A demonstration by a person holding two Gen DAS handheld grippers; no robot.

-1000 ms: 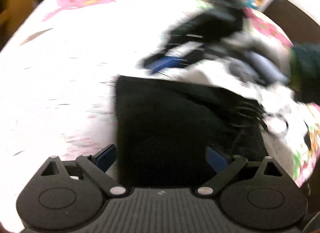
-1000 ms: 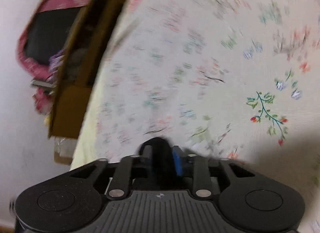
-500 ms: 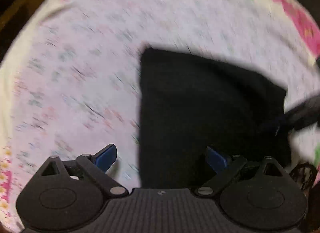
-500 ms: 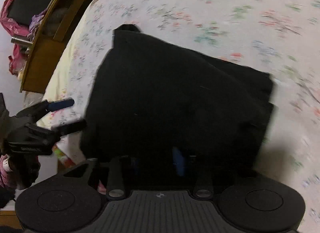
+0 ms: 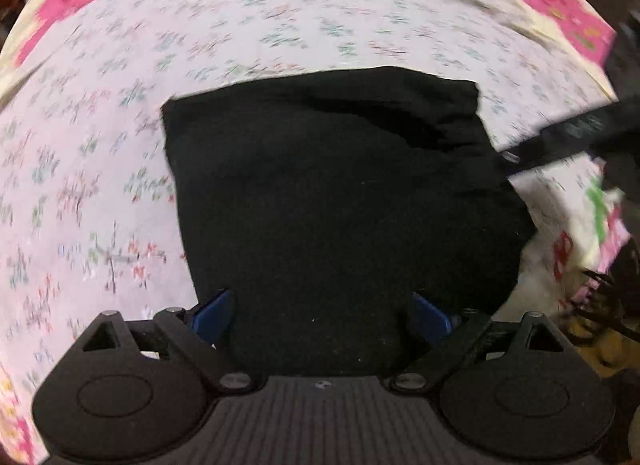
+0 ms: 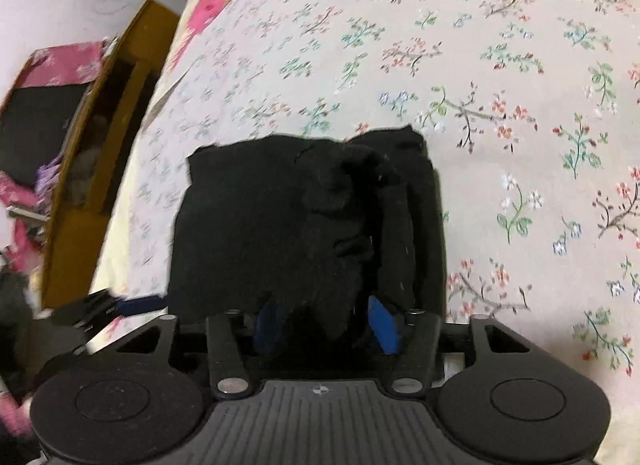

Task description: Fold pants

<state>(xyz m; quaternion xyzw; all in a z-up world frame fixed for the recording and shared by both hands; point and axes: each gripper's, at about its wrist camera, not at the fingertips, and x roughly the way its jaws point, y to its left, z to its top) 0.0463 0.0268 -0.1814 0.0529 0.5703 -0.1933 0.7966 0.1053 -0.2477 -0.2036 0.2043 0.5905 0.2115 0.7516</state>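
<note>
Pants [image 5: 340, 205] on floral bedsheet [image 6: 500, 65] (wooden shelf [image 6: 100, 137] beside): right tongs [image 6: 326, 325] pinch them, left tongs [image 5: 320, 313] gape.

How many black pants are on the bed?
1. The black pants lie folded on the flowery bed sheet, in front of the left tongs. The right tongs pinch their near edge. More could hide out of view.
</note>
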